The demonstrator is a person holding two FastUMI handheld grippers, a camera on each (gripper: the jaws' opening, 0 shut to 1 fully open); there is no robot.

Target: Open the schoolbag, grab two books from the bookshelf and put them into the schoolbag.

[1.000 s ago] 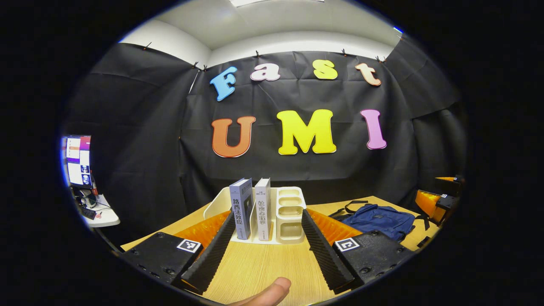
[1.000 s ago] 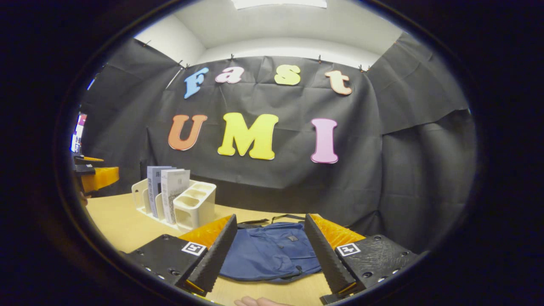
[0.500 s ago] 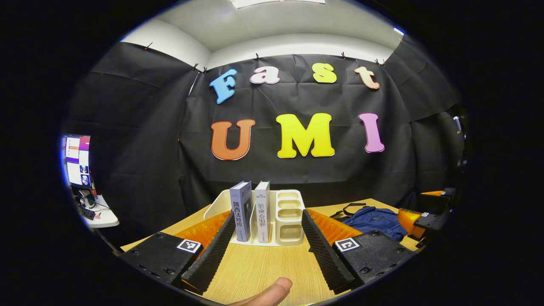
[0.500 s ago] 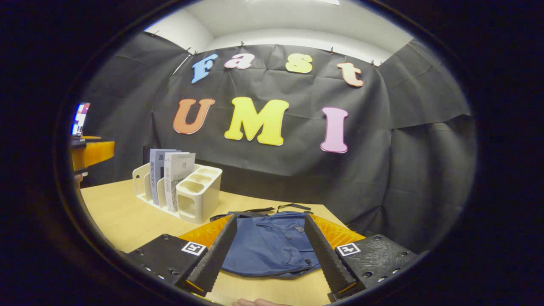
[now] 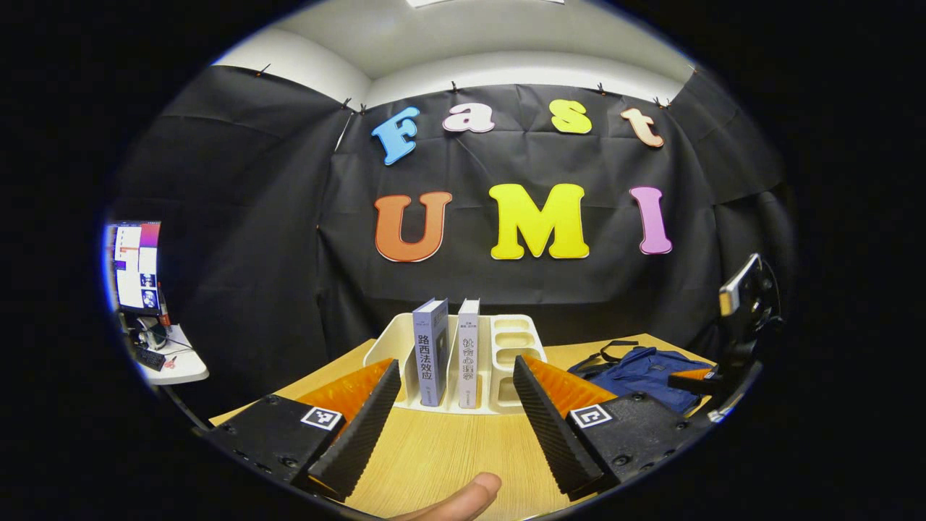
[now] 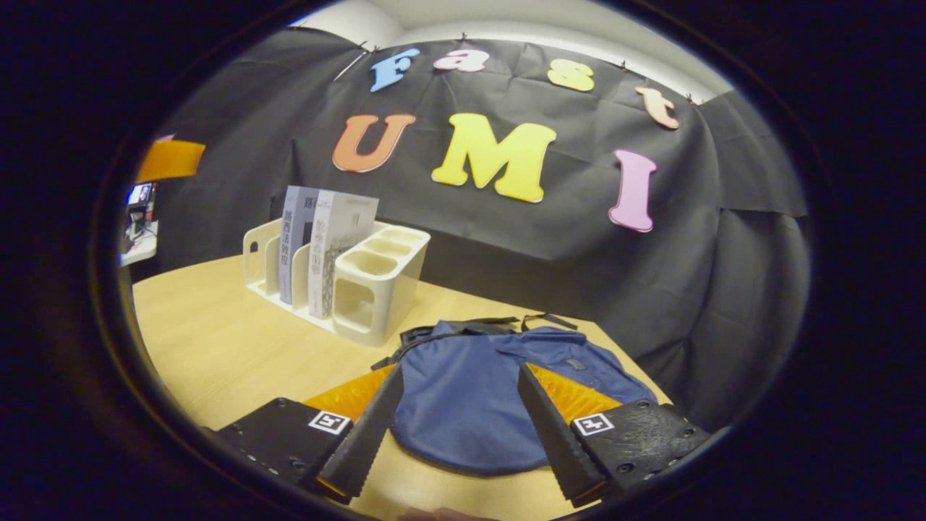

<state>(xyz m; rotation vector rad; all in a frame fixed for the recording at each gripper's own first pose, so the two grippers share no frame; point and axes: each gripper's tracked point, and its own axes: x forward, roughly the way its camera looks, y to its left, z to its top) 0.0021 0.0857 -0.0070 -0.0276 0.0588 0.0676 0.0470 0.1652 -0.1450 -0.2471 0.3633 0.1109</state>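
Note:
A blue schoolbag (image 6: 477,405) lies flat and closed on the wooden table (image 6: 217,347); it also shows far right in the left gripper view as the schoolbag (image 5: 644,367). Two books stand upright in a white bookshelf (image 5: 506,362): a grey-blue book (image 5: 430,351) and a white book (image 5: 469,353). From the right gripper view the bookshelf (image 6: 376,282) sits left of the bag. My left gripper (image 5: 452,423) is open, facing the books from a short way back. Over the near edge of the bag, my right gripper (image 6: 456,427) is open with nothing between its fingers.
A monitor (image 5: 136,264) and a small white side table (image 5: 173,365) stand at the far left beyond the booth. The other gripper and its holder (image 5: 738,340) hang at the right edge of the left gripper view. A thumb (image 5: 463,499) shows at the bottom.
My right gripper has moved forward and tilted down over the schoolbag, which now looks larger. The left gripper shifted slightly left, staying open before the books.

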